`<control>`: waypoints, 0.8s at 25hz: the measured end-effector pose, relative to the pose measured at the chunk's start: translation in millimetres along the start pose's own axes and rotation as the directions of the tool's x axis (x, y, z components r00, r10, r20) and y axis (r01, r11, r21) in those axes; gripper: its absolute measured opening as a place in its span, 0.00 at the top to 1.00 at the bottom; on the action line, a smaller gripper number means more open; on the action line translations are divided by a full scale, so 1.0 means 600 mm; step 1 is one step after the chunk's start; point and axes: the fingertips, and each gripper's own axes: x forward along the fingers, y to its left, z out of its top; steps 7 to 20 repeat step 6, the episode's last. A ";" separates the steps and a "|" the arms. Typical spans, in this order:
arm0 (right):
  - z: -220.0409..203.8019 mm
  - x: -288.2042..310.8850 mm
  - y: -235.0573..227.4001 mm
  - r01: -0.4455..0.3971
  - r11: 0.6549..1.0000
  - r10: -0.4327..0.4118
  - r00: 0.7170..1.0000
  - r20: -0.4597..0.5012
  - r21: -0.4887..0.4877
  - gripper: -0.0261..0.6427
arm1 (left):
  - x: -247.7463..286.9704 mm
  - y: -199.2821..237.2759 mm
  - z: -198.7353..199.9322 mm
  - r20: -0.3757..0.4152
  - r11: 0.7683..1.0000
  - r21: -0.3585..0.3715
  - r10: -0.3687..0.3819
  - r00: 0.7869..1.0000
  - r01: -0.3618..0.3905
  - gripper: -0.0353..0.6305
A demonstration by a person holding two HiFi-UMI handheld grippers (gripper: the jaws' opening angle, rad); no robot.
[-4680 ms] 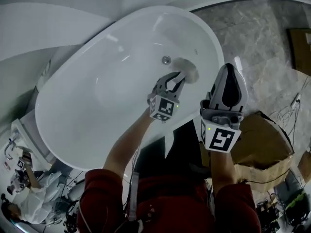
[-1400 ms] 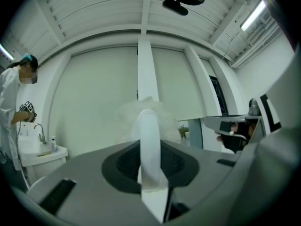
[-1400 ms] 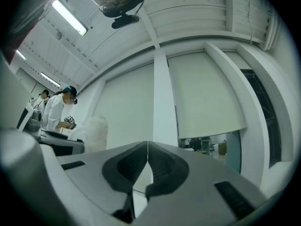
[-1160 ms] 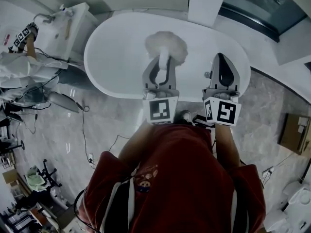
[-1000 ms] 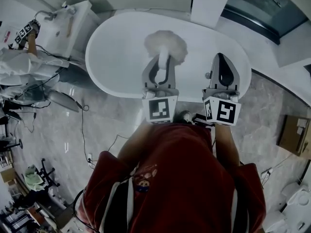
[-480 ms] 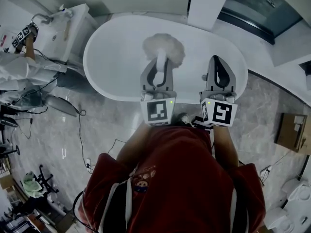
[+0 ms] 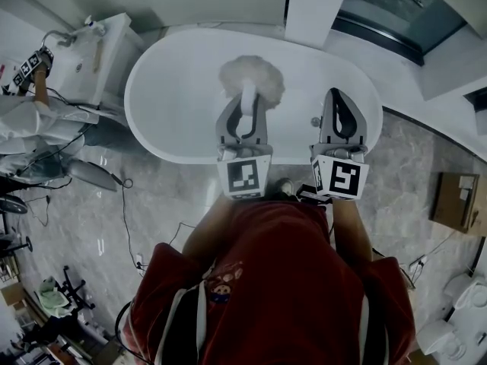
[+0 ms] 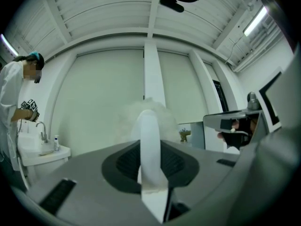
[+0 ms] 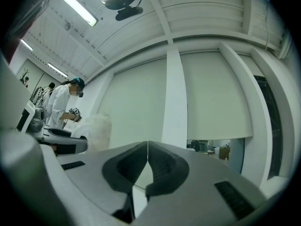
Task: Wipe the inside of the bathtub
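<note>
The white oval bathtub point(image 7: 163, 67) lies across the floor in front of me in the head view. My left gripper point(image 7: 247, 101) is shut on the white handle point(image 8: 149, 145) of a fluffy white duster point(image 7: 251, 80), held up in the air above the tub's middle. In the left gripper view the duster head point(image 8: 148, 112) stands against the pale wall, touching nothing. My right gripper point(image 7: 340, 97) hovers beside it on the right, level with it, its jaws closed together point(image 9: 147, 147) with nothing between them.
A white washbasin point(image 7: 84, 52) stands left of the tub, with a person in a white coat point(image 7: 30, 116) at it. A white pillar point(image 7: 316, 6) rises behind the tub. Cables point(image 7: 129, 204) trail over the marble floor; a cardboard box point(image 7: 453, 200) sits far right.
4.7 s ago I leaned over the tub with the left gripper low at the drain. Now I stand back with both grippers raised. Over the last second only a slight drift.
</note>
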 end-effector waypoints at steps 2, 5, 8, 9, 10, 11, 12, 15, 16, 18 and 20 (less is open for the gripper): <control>-0.002 0.003 -0.007 0.007 1.000 -0.007 1.000 -0.001 -0.001 0.94 | 0.007 -0.006 -0.001 0.000 1.000 0.008 -0.008 1.000 0.008 0.81; -0.006 0.006 -0.015 0.014 1.000 -0.014 1.000 0.000 0.002 0.94 | 0.015 -0.012 -0.010 -0.012 0.998 0.055 -0.032 0.999 0.032 0.81; -0.008 0.006 -0.017 0.015 1.000 -0.015 1.000 0.001 0.004 0.94 | 0.018 -0.014 -0.014 -0.018 0.997 0.071 -0.040 0.999 0.041 0.81; -0.008 0.006 -0.017 0.015 1.000 -0.015 1.000 0.001 0.004 0.94 | 0.018 -0.014 -0.014 -0.018 0.997 0.071 -0.040 0.999 0.041 0.81; -0.008 0.006 -0.017 0.015 1.000 -0.015 1.000 0.001 0.004 0.94 | 0.018 -0.014 -0.014 -0.018 0.997 0.071 -0.040 0.999 0.041 0.81; -0.008 0.006 -0.017 0.015 1.000 -0.015 1.000 0.001 0.004 0.94 | 0.018 -0.014 -0.014 -0.018 0.997 0.071 -0.040 0.999 0.041 0.81; -0.008 0.006 -0.017 0.015 1.000 -0.015 1.000 0.001 0.004 0.94 | 0.018 -0.014 -0.014 -0.018 0.997 0.071 -0.040 0.999 0.041 0.81; -0.008 0.006 -0.017 0.015 1.000 -0.015 1.000 0.001 0.004 0.94 | 0.018 -0.014 -0.014 -0.018 0.997 0.071 -0.040 0.999 0.041 0.81; -0.008 0.006 -0.017 0.015 1.000 -0.015 1.000 0.001 0.004 0.94 | 0.018 -0.014 -0.014 -0.018 0.997 0.071 -0.040 0.999 0.041 0.81; -0.008 0.006 -0.017 0.015 1.000 -0.015 1.000 0.001 0.004 0.94 | 0.018 -0.014 -0.014 -0.018 0.997 0.071 -0.040 0.999 0.041 0.81; -0.008 0.006 -0.017 0.015 1.000 -0.015 1.000 0.001 0.004 0.94 | 0.018 -0.014 -0.014 -0.018 0.997 0.071 -0.040 0.999 0.041 0.81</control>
